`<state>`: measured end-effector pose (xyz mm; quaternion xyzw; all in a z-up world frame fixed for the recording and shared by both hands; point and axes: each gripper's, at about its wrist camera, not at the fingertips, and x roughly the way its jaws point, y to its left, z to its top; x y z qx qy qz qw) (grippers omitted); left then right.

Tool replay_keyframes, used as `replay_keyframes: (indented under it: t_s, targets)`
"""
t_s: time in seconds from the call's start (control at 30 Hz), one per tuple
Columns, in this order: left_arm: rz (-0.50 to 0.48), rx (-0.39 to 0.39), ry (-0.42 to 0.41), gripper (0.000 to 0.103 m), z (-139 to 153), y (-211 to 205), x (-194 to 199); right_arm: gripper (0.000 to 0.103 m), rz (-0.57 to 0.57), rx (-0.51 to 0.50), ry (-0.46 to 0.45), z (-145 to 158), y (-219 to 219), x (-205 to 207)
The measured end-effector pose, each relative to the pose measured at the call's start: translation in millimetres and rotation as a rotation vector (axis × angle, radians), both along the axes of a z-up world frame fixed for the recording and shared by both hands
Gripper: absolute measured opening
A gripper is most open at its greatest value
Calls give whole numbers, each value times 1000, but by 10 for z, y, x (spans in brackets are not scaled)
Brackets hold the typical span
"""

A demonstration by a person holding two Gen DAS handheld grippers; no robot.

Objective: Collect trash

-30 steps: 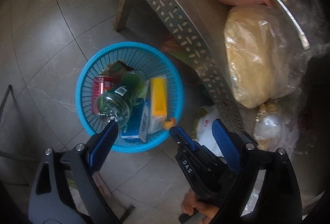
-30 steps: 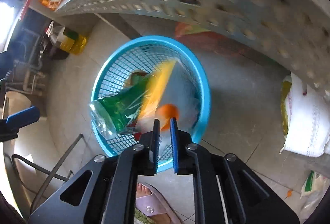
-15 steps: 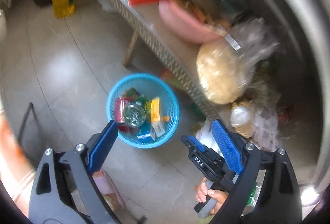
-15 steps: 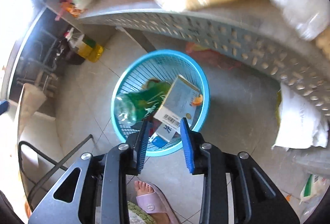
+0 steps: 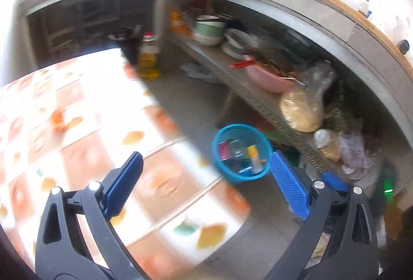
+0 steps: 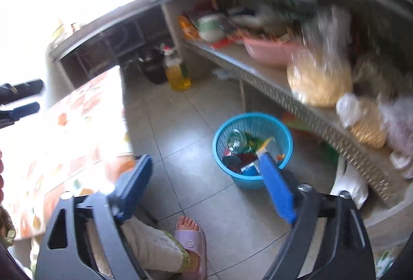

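A blue mesh basket [image 5: 222, 169] stands on the tiled floor beside a low shelf; it also shows in the right wrist view [image 6: 286, 133]. It holds a green plastic bottle [image 6: 237, 140], a red can [image 5: 223, 151], a yellow carton [image 5: 252, 152] and other small boxes. My left gripper [image 5: 206, 184] is open and empty, high above and back from the basket. My right gripper [image 6: 206, 187] is open and empty, also well above the floor, short of the basket.
A table with an orange patterned cloth [image 5: 77, 130] fills the left, also in the right wrist view [image 6: 77, 120]. The perforated metal shelf [image 6: 296, 99] carries a pink basin [image 5: 268, 78] and bagged food [image 5: 302, 109]. An oil bottle [image 6: 178, 73] stands on the floor. A sandalled foot [image 6: 191, 233] is below.
The right gripper let go of the carton, which dropped into the basket, and its jaws opened wide. Both grippers rose and pulled back, so the basket looks smaller and the table came into view.
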<state>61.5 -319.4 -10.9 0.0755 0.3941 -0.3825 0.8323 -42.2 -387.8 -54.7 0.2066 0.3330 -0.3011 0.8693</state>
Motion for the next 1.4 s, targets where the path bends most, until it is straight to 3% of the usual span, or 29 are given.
replay_keyframes:
  t_s: [0.07, 0.27, 0.4, 0.57, 0.83, 1.07, 1.4]
  targets:
    - [43, -3, -15, 95, -10, 262, -115, 96, 24, -71, 4, 167, 234, -16]
    - [171, 40, -72, 95, -57, 870, -510, 97, 26, -253, 15, 556, 917, -79]
    - [243, 73, -114, 95, -37, 1097, -653, 97, 20, -316, 26, 667, 1305, -95]
    - [348, 124, -149, 95, -17, 1345, -668, 97, 43, -289, 126, 614, 1608, 17]
    - [489, 248, -183, 95, -142, 1678, -704, 97, 53, -256, 189, 507, 1781, 84]
    - [509, 301, -144, 95, -277, 1762, -636, 97, 19, -230, 215, 439, 1711, 122]
    - [464, 333, -140, 95, -340, 1649, -657, 97, 12, -218, 243, 368, 1655, 150]
